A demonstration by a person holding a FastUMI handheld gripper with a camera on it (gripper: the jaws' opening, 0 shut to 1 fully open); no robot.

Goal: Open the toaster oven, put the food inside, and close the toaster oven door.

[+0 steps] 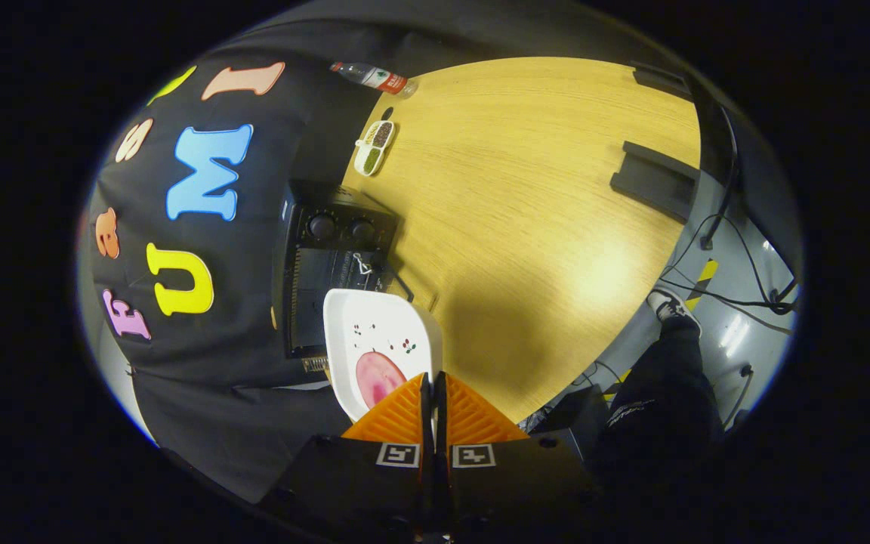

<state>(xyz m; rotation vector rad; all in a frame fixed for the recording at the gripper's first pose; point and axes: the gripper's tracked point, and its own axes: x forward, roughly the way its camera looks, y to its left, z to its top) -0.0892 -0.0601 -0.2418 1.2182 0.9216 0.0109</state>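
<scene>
The fingers (433,385) are pressed together, pinching the rim of a white plate (374,332) carrying pink food (377,378). Just beyond the plate sits the toaster oven (333,261) on the tabletop (526,227).

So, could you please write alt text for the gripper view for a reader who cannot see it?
The claw is shut on the rim of a white tray carrying a pink piece of food, held above a wooden table. Beyond the tray stands a black toaster oven; farther off lie a small divided dish and a plastic bottle.
</scene>
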